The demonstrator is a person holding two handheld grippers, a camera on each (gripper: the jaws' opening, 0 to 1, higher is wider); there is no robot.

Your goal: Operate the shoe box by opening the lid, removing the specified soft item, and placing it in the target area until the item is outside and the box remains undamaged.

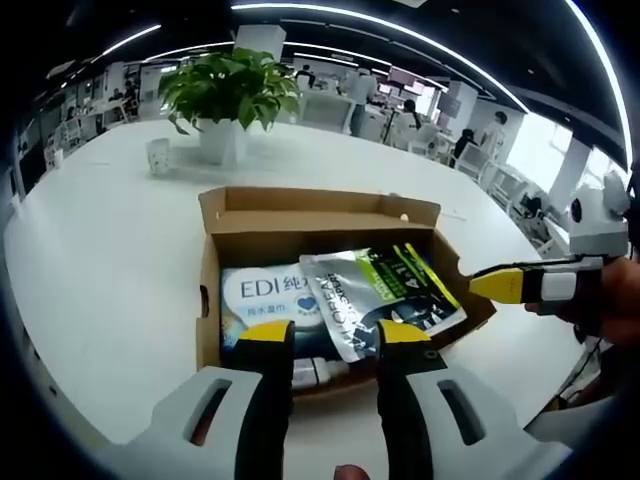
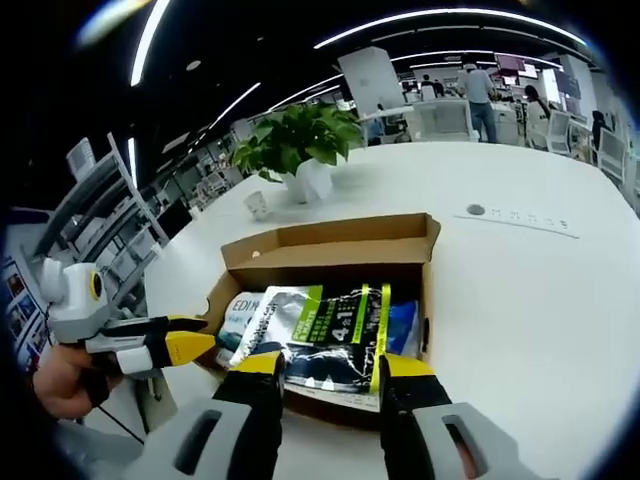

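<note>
An open brown cardboard shoe box (image 1: 320, 215) sits on a white table, its lid flap standing up at the far side. Inside lie a blue-and-white soft pack printed "EDI" (image 1: 265, 295) and a silver, black and green pouch (image 1: 390, 290) partly over it. My left gripper (image 1: 335, 335) hovers open at the box's near edge, nothing between its fingers. My right gripper (image 1: 500, 285) comes in from the right, its yellow tip at the box's right wall. In the right gripper view the box (image 2: 330, 245) and pouch (image 2: 335, 330) lie just beyond my open right gripper (image 2: 330, 365), and the left gripper (image 2: 190, 348) is by the box's left corner.
A potted green plant (image 1: 232, 90) and a small white cup (image 1: 158, 155) stand beyond the box on the wide white table (image 1: 100, 260). A small dark round spot (image 2: 476, 210) lies on the table to the box's right. Office desks and people fill the background.
</note>
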